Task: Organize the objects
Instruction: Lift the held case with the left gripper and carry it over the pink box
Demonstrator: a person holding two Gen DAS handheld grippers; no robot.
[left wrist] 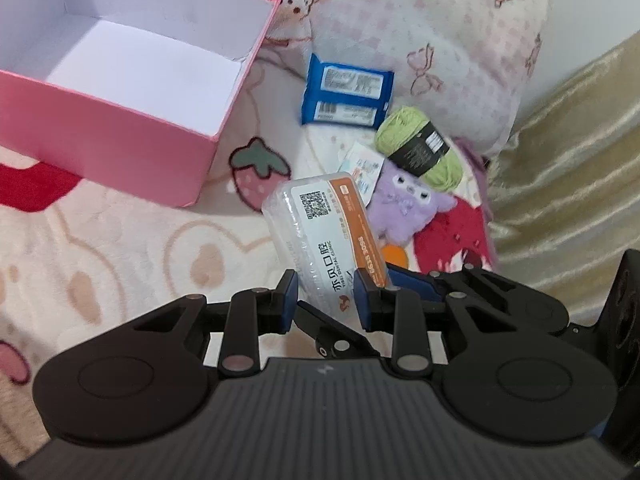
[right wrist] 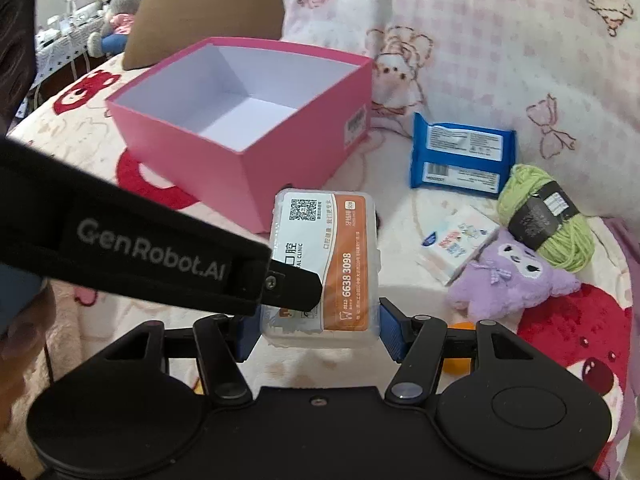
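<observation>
The pink box [right wrist: 240, 120] sits empty on the blanket [left wrist: 120, 248], with the other items lying loose to its right. Both grippers hold the clear case [right wrist: 324, 264] aloft: the right gripper [right wrist: 316, 330] half-open across its width, the left gripper [left wrist: 326, 300] nearly closed, seemingly on its edge. Next, carry it over the box and release.

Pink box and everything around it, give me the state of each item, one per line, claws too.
Pink box: open, no lid, nothing inside.
Clear case: lifted off the blanket, gripped by both claws.
Left claw: shut on the case's thin sides.
Right claw: shut across the case's width.
Blue pack: lying flat, sealed.
Green yarn: wound, banded, resting against the purple plush.
Tissue pack: lying flat.
</observation>
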